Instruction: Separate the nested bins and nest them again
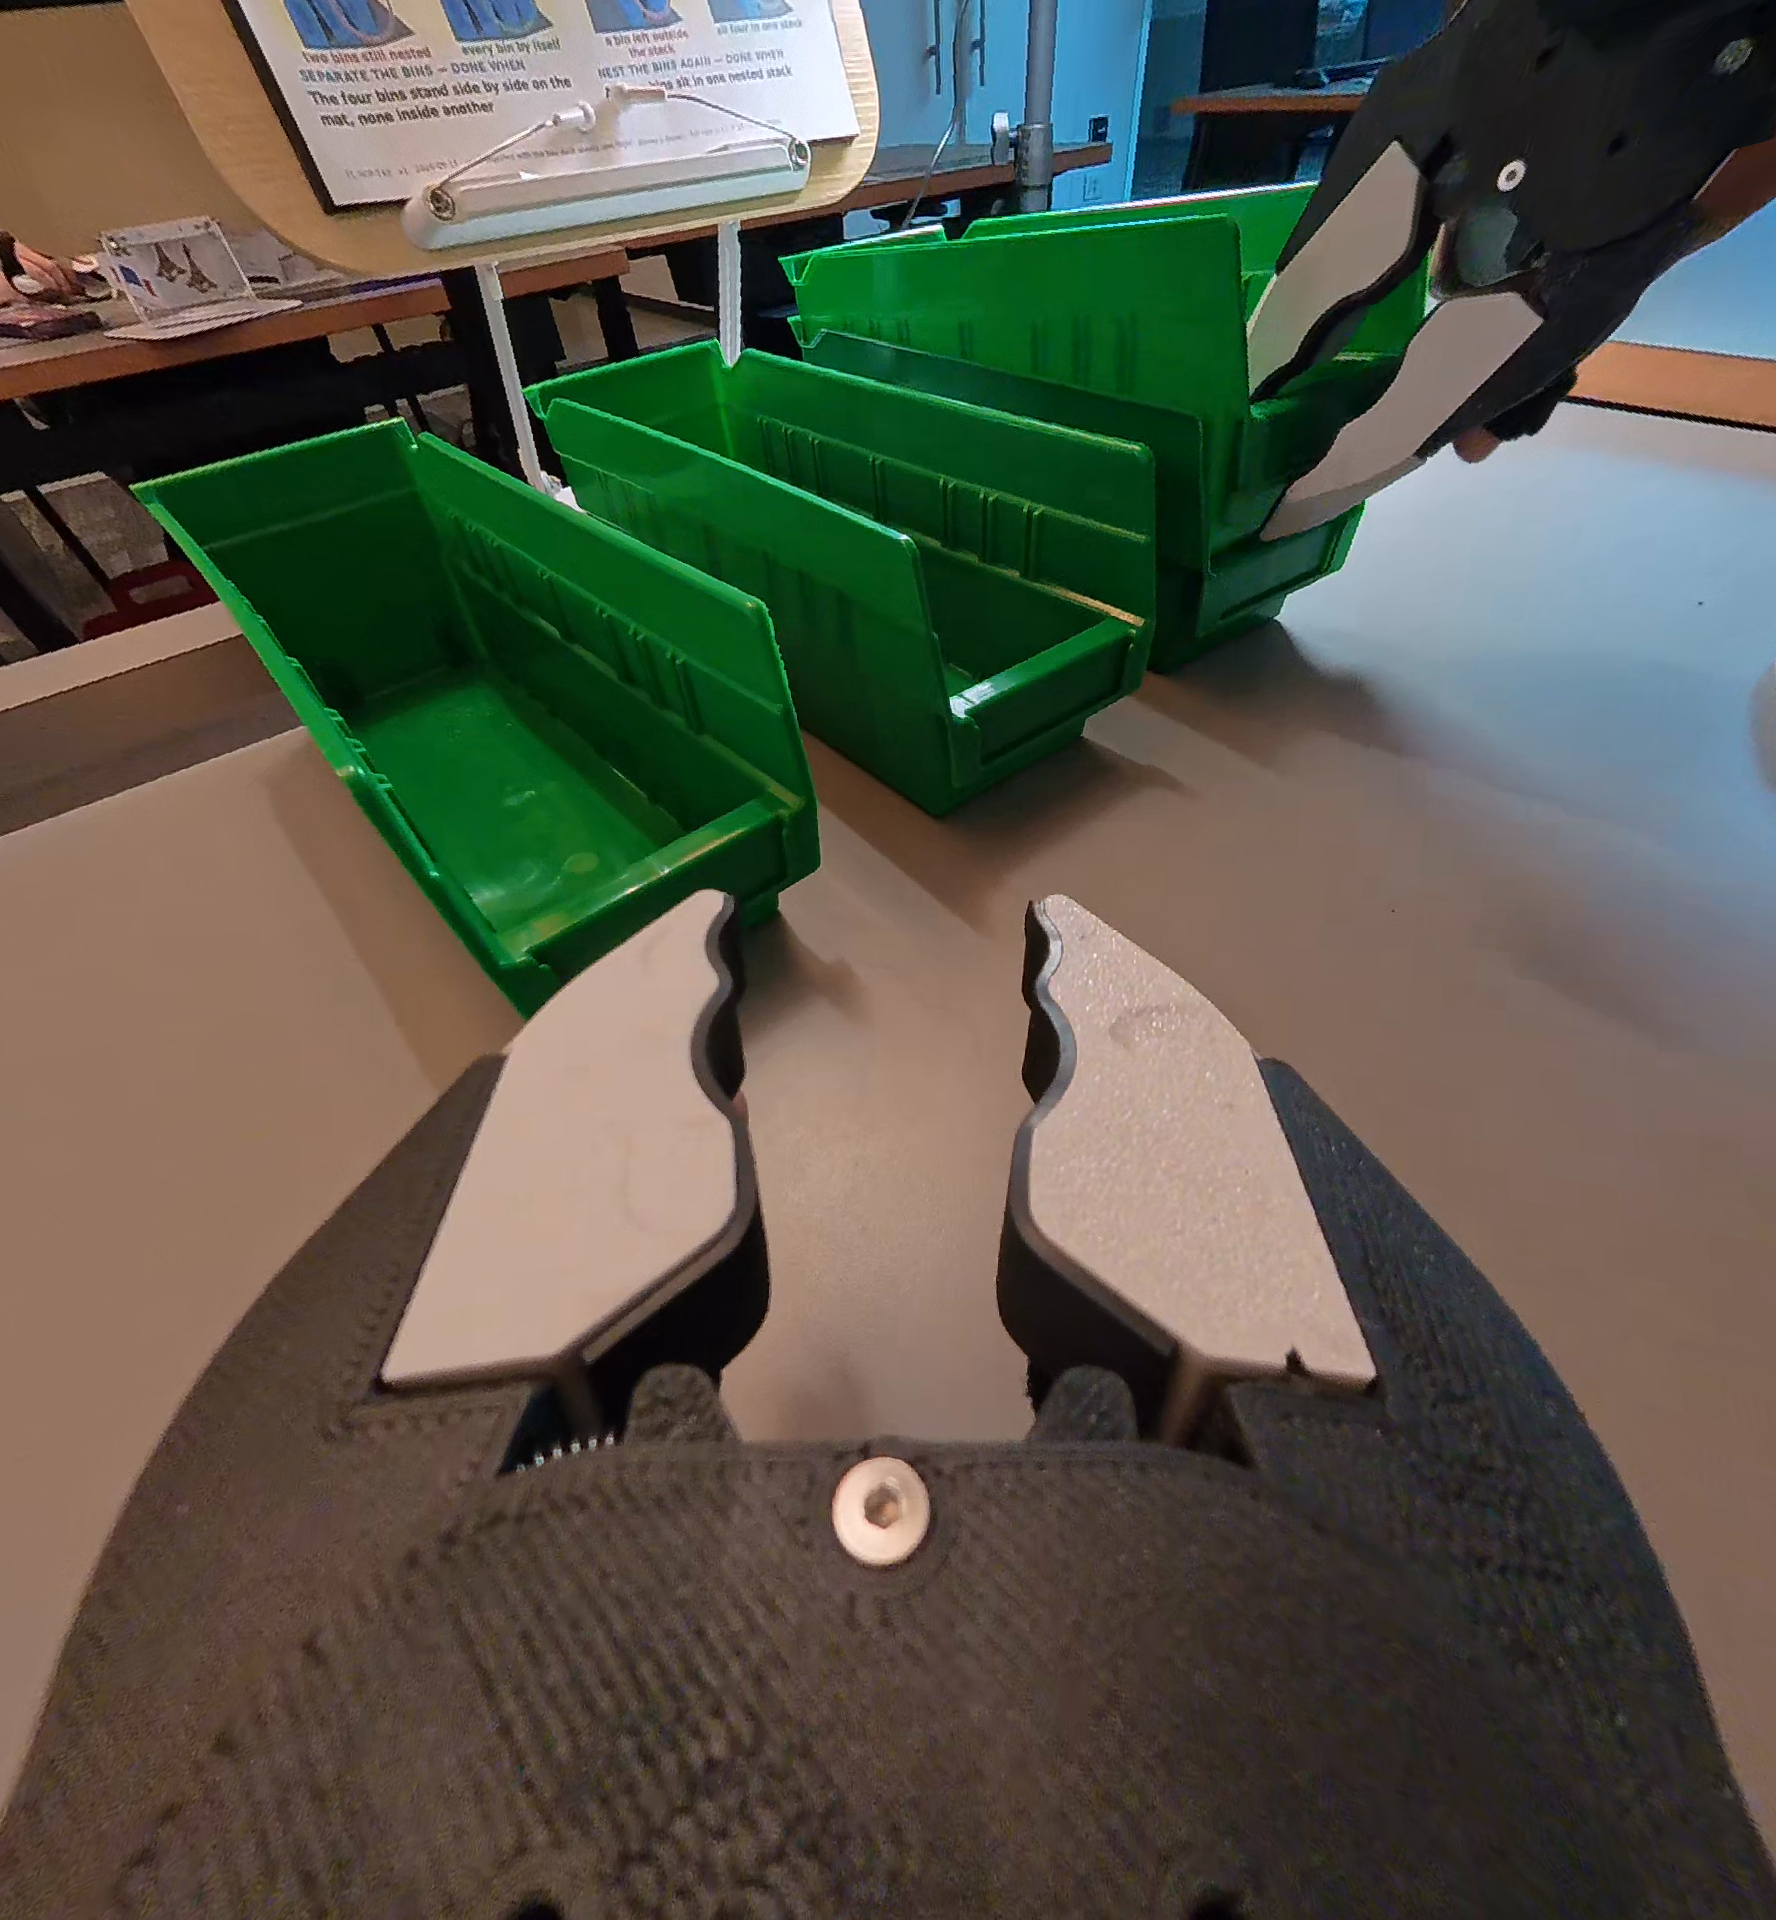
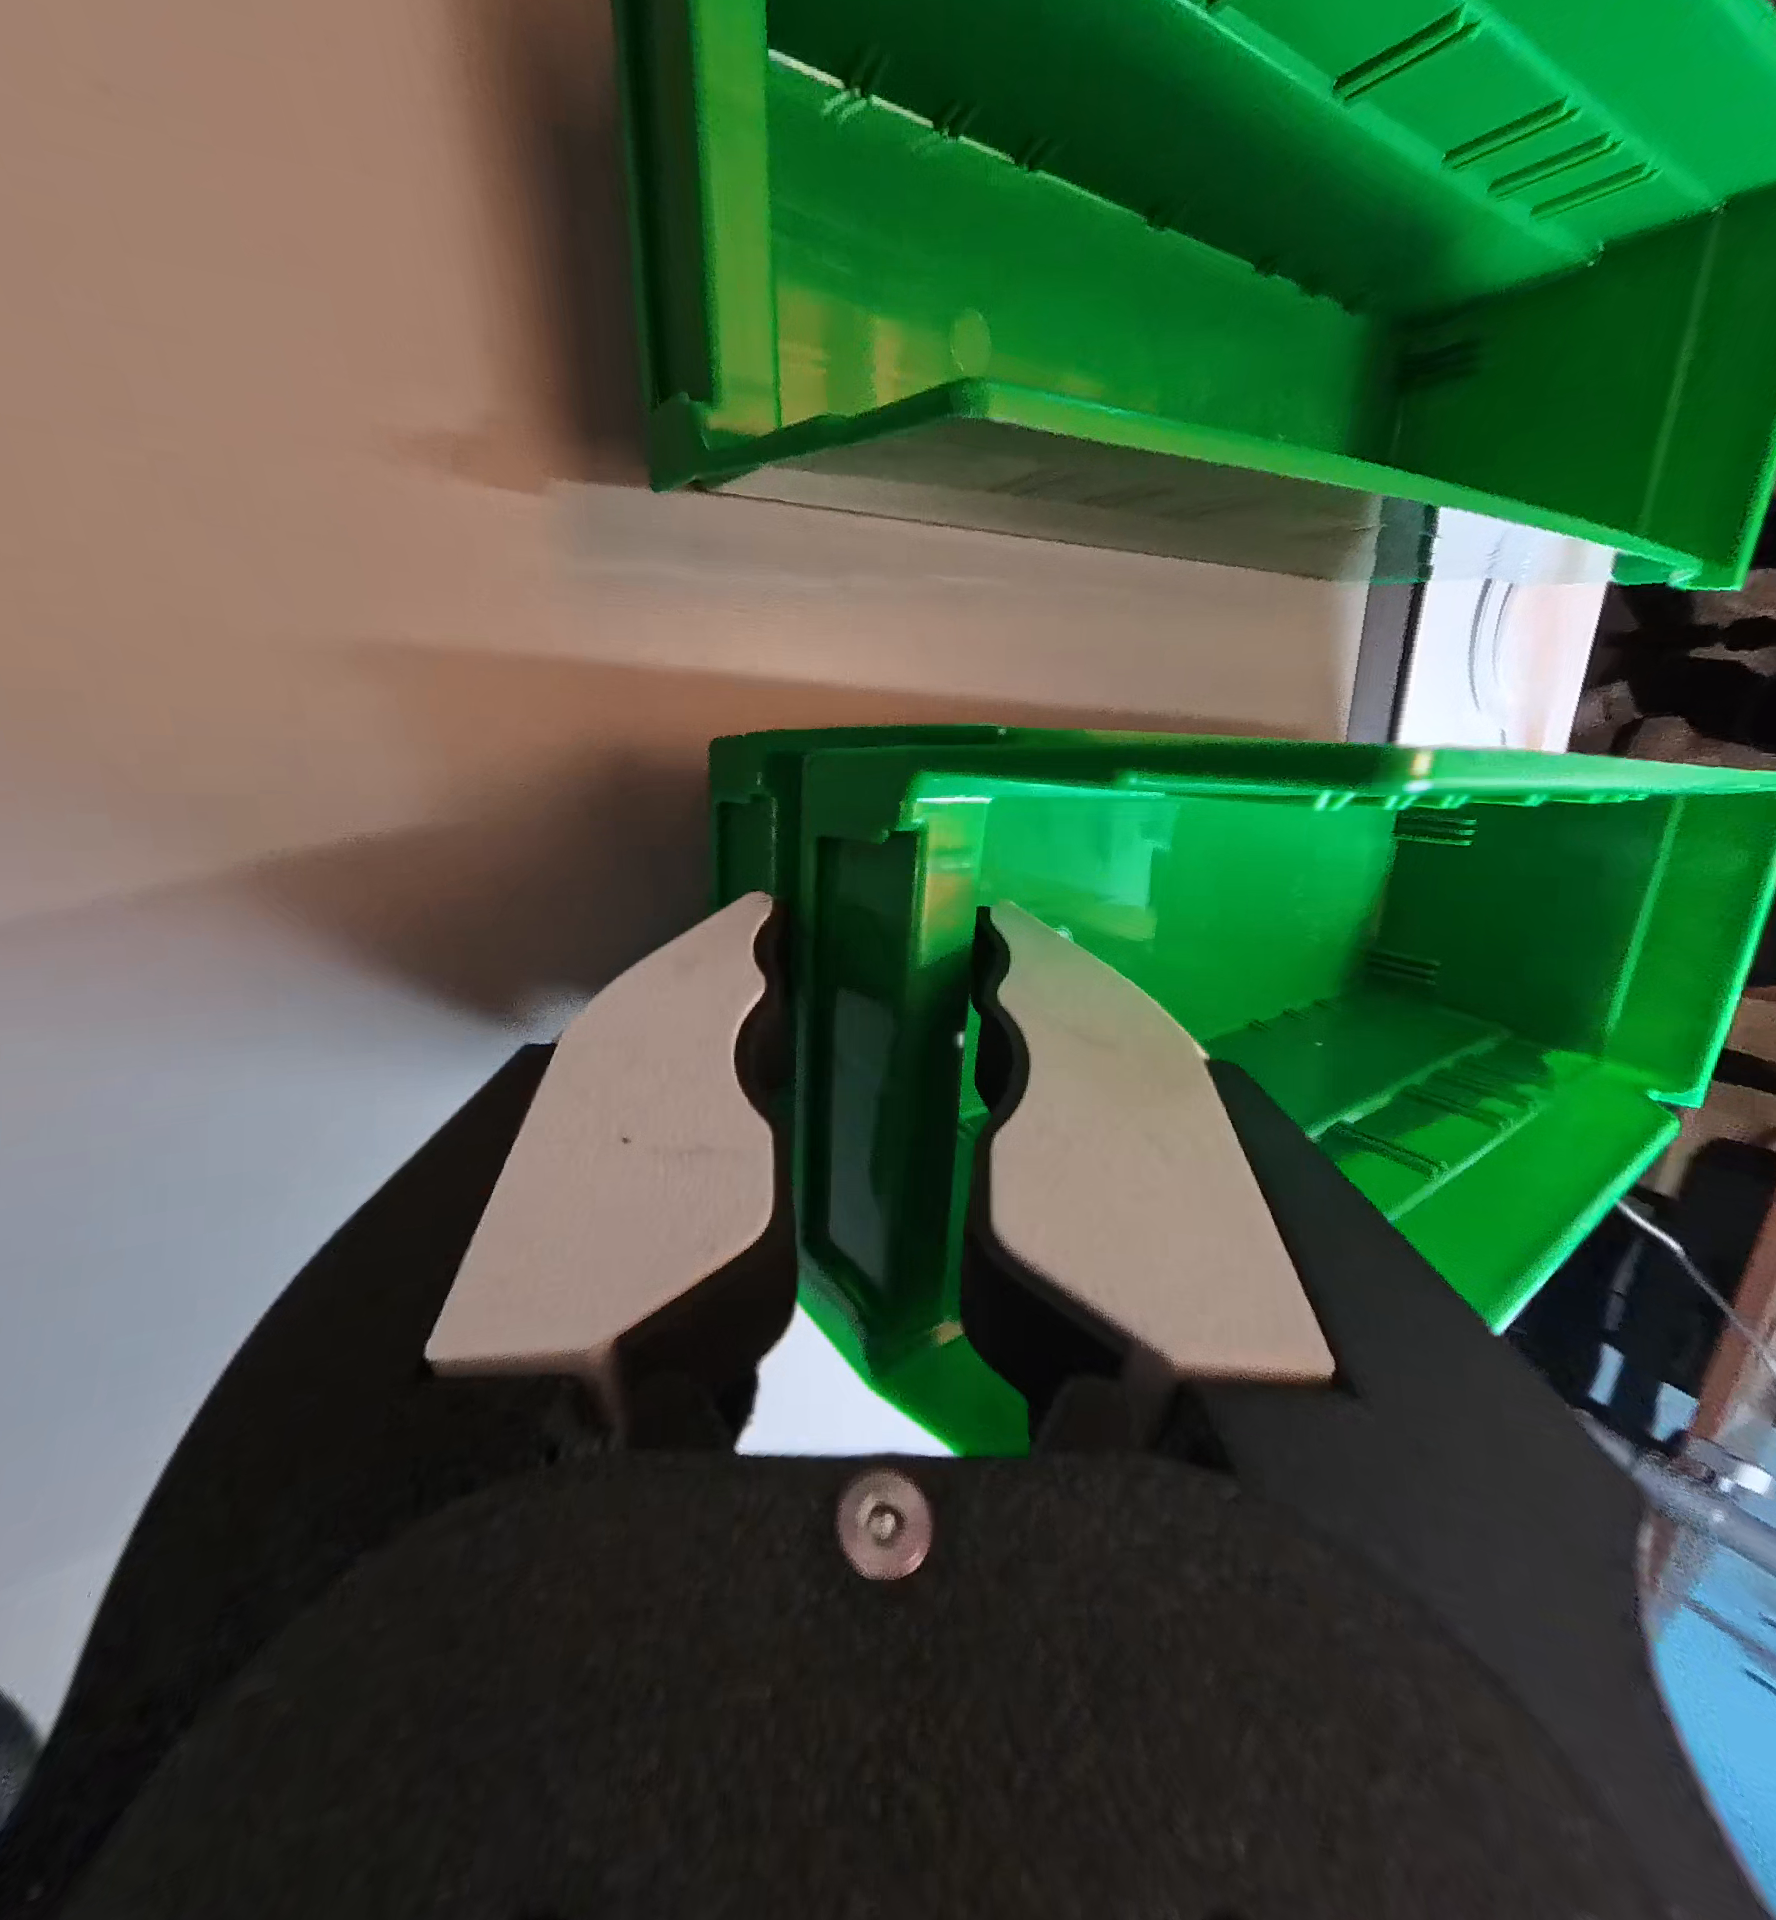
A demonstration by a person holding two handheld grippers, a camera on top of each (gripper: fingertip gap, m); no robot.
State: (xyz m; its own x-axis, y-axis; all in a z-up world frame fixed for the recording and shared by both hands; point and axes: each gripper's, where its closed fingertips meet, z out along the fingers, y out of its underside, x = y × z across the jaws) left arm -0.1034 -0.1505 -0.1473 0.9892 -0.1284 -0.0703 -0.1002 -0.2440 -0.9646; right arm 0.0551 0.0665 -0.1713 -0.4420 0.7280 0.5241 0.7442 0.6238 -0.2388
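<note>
Left wrist view. The left gripper [image 1: 879, 997] hovers low over the grey table [image 1: 1383, 987], its jaws spread wide and holding nothing. Three groups of green bins stand in a row beyond it. Taking the middle bin [image 1: 853, 582] as landmark: a single empty bin [image 1: 510, 707] sits to its left, nearest the left gripper, with its front lip just ahead of the left jaw tip. To the landmark's right stands the stacked pair [image 1: 1123, 343], an upper bin seated in a lower one and riding high. All the bins lie with their long axes running away from the camera, open fronts toward it. The right gripper [image 1: 1383, 405] comes down from the upper right onto the near end of the stacked pair. Behind the landmark a clipboard stand [image 1: 551, 104] carries a printed sheet, and another table with small items lies beyond it.

Right wrist view. The picture is rolled sideways. The right gripper [image 2: 879, 914] has its jaws closed to a narrow gap across the front wall of the upper bin [image 2: 884, 1091], one jaw outside and one inside the cavity. The lower bin's rim [image 2: 744, 821] shows just behind the outer jaw. The middle bin [image 2: 1071, 312] lies beside the pair, apart from it.

Judgement: separation is unfinished, as one pair remains nested. The right hand is the better placed, and the lift should run straight out of the lower bin. The lower bin may be dragged up, since the left gripper is not holding it down.
</note>
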